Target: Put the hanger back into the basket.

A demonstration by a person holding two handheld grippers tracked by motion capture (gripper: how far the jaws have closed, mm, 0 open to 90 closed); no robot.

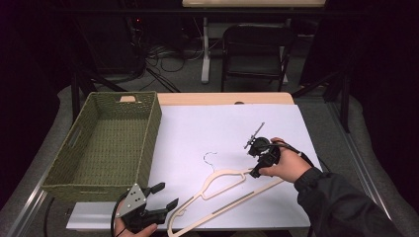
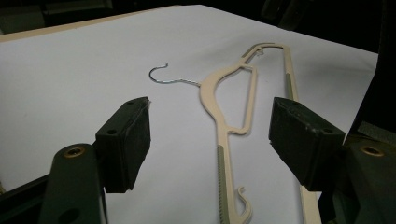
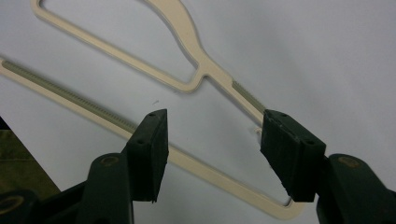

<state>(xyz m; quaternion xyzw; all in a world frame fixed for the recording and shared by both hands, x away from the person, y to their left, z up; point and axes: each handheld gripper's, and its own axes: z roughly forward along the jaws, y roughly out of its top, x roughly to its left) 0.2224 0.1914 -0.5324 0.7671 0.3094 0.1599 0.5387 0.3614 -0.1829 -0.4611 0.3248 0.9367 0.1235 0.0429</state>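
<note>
On the white surface (image 1: pixel 207 133), a cream hanger (image 1: pixel 222 195) is lying flat, long axis running diagonally, hook (image 1: pixel 210 157) pointing away. Left gripper (image 1: pixel 165 196) and right gripper (image 1: pixel 255 173) are hovering open over its ends. Woven basket (image 1: pixel 148 143) is sitting empty at left.

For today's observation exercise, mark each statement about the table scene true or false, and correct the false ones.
1. The hanger lies flat on the white sheet. True.
2. The basket holds folded clothes. False: nothing can be seen inside it.
3. The left tongs are clamped on the hanger. False: they are open, with one end of the hanger lying between the jaws.
4. The right tongs are open over one end of the hanger. True.
5. The basket stands to the left of the hanger in the high view. True.
</note>
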